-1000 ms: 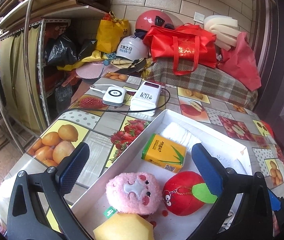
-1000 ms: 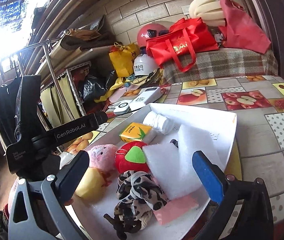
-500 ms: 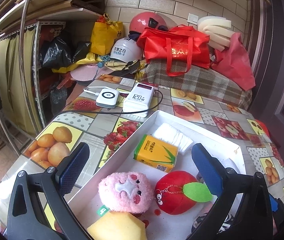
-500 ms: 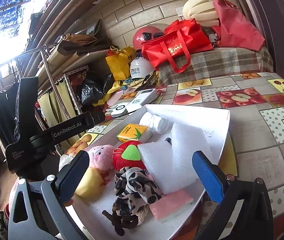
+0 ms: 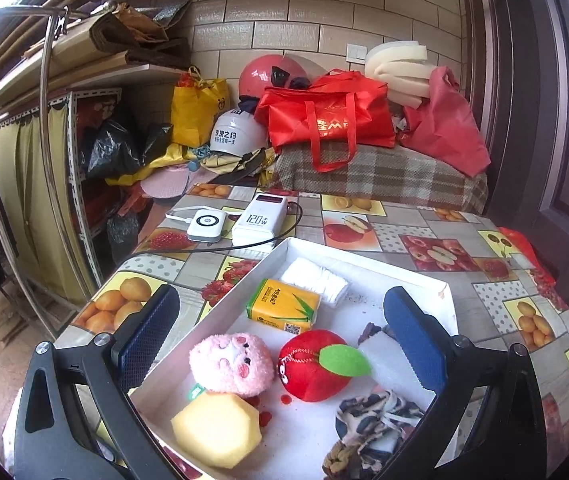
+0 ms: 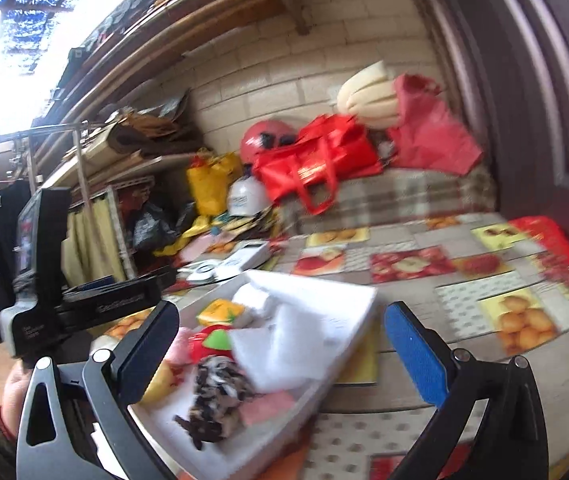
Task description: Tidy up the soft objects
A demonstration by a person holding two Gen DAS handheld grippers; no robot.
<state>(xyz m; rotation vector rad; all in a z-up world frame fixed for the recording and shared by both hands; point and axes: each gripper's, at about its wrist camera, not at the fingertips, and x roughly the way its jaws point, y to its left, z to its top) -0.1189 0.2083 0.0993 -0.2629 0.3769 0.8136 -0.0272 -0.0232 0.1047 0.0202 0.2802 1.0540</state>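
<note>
Fuzzy pink plush [image 5: 231,367], porous yellow sponge [image 5: 217,430], glossy fruit-print tablecloth [image 5: 368,220], matt white tray [image 5: 268,258]

Worktop [image 5: 424,220] with fruit-print cloth, white tray [image 5: 368,256] of soft things toward its near side, two white power banks [image 5: 260,220] with cables just beyond the tray, red bag [image 5: 524,248] at right edge

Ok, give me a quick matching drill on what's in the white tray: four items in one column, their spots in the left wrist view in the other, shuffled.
Items:
1. round pink plush toy
2. red plush apple with green leaf
3. yellow foam sponge block
4. orange-yellow tissue pack

Spots in the white tray:
A. nearest the camera
B. right of the pink toy
C. behind both plush toys
D. left of the apple

Pairs: 1-D, 2-B, 3-A, 4-C
</note>
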